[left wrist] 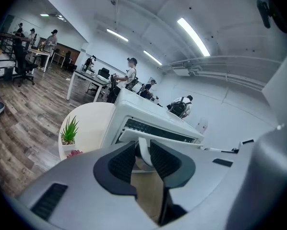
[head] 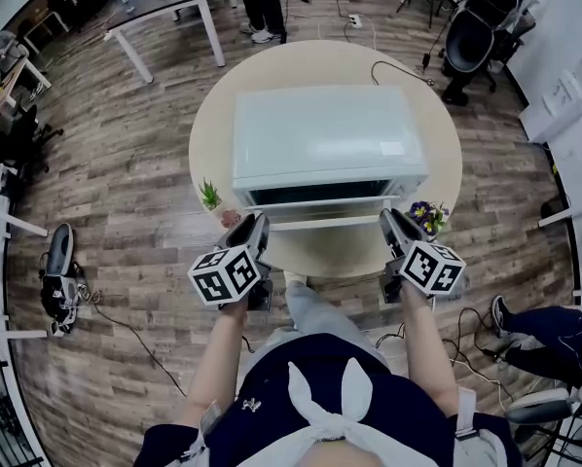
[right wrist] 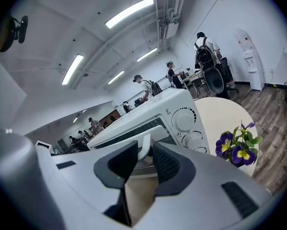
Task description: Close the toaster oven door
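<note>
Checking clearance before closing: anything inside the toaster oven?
The toaster oven shows only a dark slot above its part-open door. Door and casing cover the rest; contents cannot be told.

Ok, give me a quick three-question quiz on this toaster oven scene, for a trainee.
1. True or false: the oven has its door fully shut.
2. What do the left claw and right claw grip? A) a knob B) the handle C) a plant
3. Fill in: the purple flowers stand nearest the ___ claw.
Key: 1 false; 2 B; 3 right.
</note>
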{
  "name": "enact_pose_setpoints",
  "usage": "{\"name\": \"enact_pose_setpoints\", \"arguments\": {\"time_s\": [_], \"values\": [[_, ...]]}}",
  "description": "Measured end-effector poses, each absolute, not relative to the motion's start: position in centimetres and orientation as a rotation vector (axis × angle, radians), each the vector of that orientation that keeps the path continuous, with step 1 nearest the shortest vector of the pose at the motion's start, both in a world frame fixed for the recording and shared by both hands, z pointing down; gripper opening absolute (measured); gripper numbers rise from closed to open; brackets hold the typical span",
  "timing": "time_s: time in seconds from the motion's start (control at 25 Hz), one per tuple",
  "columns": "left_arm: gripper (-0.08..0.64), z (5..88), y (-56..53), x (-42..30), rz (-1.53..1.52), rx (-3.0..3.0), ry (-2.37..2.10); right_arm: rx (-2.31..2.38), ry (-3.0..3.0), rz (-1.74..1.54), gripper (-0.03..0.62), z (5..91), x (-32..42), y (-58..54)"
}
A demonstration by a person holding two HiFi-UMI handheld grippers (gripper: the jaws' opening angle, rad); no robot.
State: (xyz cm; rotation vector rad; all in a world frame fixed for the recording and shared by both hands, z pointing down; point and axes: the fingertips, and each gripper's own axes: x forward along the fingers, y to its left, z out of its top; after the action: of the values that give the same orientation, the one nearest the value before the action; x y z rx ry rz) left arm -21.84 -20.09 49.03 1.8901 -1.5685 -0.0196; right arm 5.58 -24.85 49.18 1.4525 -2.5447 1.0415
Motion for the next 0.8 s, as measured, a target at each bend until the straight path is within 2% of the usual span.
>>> {"name": "enact_pose_setpoints", "arguments": {"time_s": [0.8], "values": [[0.098,48.3,-22.8,-22.4,-0.037,1.905,-1.579,1.462,-2.554,1.04,0.104,48.3,5.0,-27.6]]}}
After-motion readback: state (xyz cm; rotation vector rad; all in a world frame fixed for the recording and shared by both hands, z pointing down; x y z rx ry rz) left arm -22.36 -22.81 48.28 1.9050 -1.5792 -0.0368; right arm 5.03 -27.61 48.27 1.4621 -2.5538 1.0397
